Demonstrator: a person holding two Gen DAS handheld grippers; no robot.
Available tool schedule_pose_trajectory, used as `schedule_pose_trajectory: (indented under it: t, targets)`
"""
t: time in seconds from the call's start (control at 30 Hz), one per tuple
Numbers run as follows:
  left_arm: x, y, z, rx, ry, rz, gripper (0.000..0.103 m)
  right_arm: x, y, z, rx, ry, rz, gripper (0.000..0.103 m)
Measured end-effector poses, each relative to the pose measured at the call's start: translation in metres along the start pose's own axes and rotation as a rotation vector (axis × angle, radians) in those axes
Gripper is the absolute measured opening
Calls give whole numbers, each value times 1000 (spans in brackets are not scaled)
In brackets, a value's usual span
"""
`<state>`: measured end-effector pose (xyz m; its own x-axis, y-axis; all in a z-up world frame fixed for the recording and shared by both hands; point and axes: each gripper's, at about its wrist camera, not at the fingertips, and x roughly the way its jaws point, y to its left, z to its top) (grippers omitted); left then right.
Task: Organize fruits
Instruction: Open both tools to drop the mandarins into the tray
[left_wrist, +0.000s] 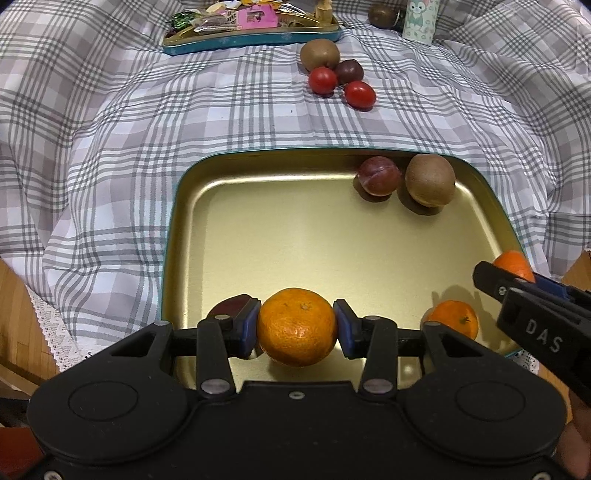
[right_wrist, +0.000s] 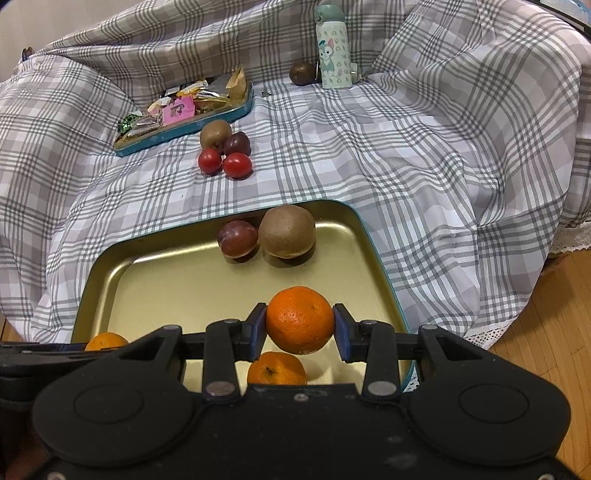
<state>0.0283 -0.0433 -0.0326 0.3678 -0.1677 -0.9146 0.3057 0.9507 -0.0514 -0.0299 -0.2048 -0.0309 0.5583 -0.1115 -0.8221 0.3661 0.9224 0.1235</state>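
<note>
**Now both grippers hold mandarins over the tin**

Left gripper (left_wrist: 296, 326) clamps a mandarin (left_wrist: 296, 326); right gripper (right_wrist: 300, 320) clamps another mandarin (right_wrist: 300, 320). Below lies the gold tray (left_wrist: 295, 240), a third mandarin (left_wrist: 453, 319) lower right, plum (left_wrist: 379, 180) and kiwi (left_wrist: 430, 179) upper right.

Orange mandarins (left_wrist: 296, 325), gold tray (left_wrist: 295, 236), grey-and-white plaid cloth (left_wrist: 147, 122)

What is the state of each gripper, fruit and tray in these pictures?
left gripper: shut on a mandarin.
right gripper: shut on a second mandarin.
third mandarin: lying in the gold tray.
plum and kiwi: in that tray, touching.
two tomatoes: on the cloth.
</note>
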Motion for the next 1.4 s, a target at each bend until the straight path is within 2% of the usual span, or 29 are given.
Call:
schedule_pose_trajectory:
  t: [0.33, 0.67, 1.4]
  targets:
    - [0, -3, 1, 4, 2, 3, 52, 4, -2, 1, -2, 20, -12, 38]
    - [-11, -5, 0, 14, -57, 32, 52, 3, -4, 1, -3, 16, -12, 38]
    - [-15, 14, -1, -99, -80, 82, 52, -13, 2, -2, -31, -64, -11, 40]
